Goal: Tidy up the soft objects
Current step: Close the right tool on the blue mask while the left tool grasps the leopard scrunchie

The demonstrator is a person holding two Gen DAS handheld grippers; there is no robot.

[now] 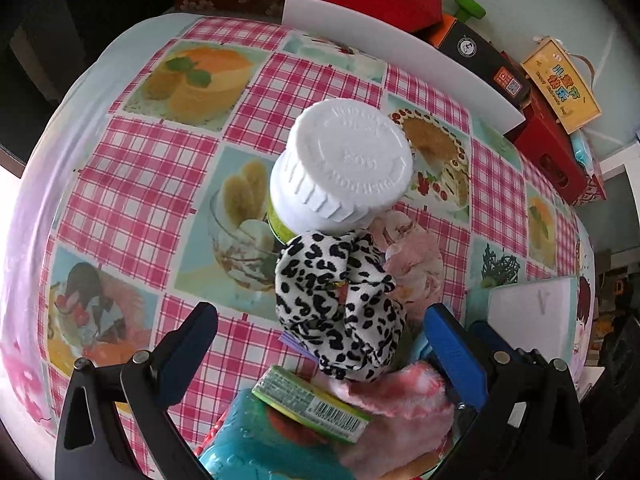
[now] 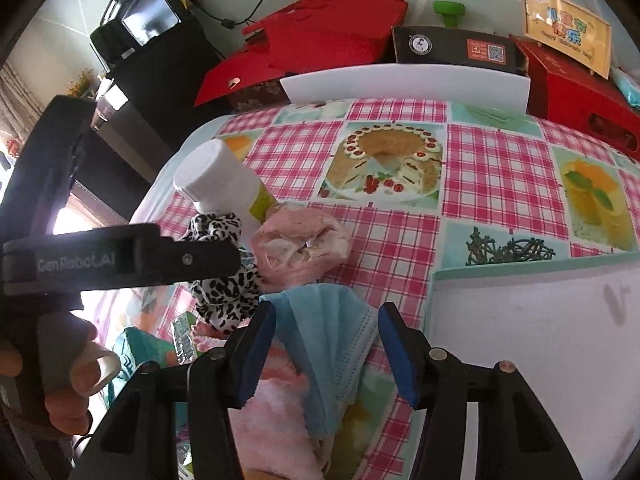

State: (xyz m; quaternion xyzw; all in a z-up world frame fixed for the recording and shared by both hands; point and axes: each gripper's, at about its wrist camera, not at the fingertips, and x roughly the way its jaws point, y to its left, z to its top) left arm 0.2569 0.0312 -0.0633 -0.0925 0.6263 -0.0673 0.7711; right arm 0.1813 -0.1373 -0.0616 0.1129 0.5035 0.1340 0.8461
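Observation:
A leopard-print scrunchie (image 1: 340, 300) lies on the checked tablecloth between the open fingers of my left gripper (image 1: 324, 328); it also shows in the right wrist view (image 2: 228, 280). A pink scrunchie (image 2: 300, 246) lies just beyond it, also in the left wrist view (image 1: 408, 252). A blue face mask (image 2: 332, 336) lies between the open fingers of my right gripper (image 2: 328, 344), over a pink fluffy cloth (image 2: 272, 420) that also shows in the left wrist view (image 1: 400, 412). Neither gripper holds anything.
A white-capped bottle (image 1: 340, 164) stands behind the scrunchies. A green box (image 1: 312, 404) and a teal pack (image 1: 256, 448) lie near. A white tray (image 2: 540, 340) sits at the right. A white board (image 2: 404, 84), red boxes (image 2: 320, 32) and a black box (image 2: 456, 46) line the far edge.

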